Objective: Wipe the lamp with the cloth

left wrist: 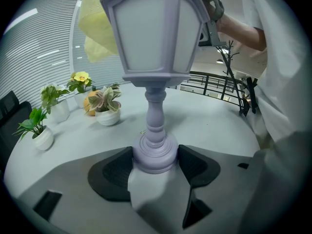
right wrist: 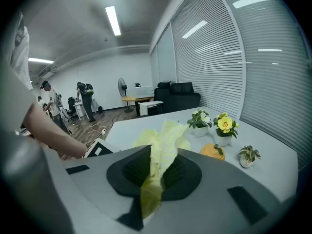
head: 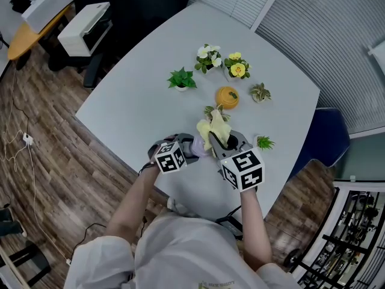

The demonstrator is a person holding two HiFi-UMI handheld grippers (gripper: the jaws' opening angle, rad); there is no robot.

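Observation:
A lavender lantern-style lamp (left wrist: 155, 57) stands upright on the white table (head: 132, 107). My left gripper (left wrist: 155, 165) is shut on its round base, one dark pad on each side. In the head view the lamp (head: 200, 147) is mostly hidden between the two grippers. My right gripper (right wrist: 155, 172) is shut on a pale yellow cloth (right wrist: 163, 140), which sticks up out of the jaws. Seen from the left gripper view, the cloth (left wrist: 95, 28) lies against the far side of the lamp's lantern head. In the head view the cloth (head: 215, 129) bunches just beyond my right gripper (head: 220, 142), to the right of my left gripper (head: 194, 149).
Small potted plants (head: 181, 79) and flowers (head: 236, 66) and an orange pumpkin-shaped piece (head: 227, 96) stand beyond the lamp. Another small plant (head: 263, 142) sits right of the right gripper. The table's near edge is just below the grippers. A blue chair (head: 328, 138) is at the right.

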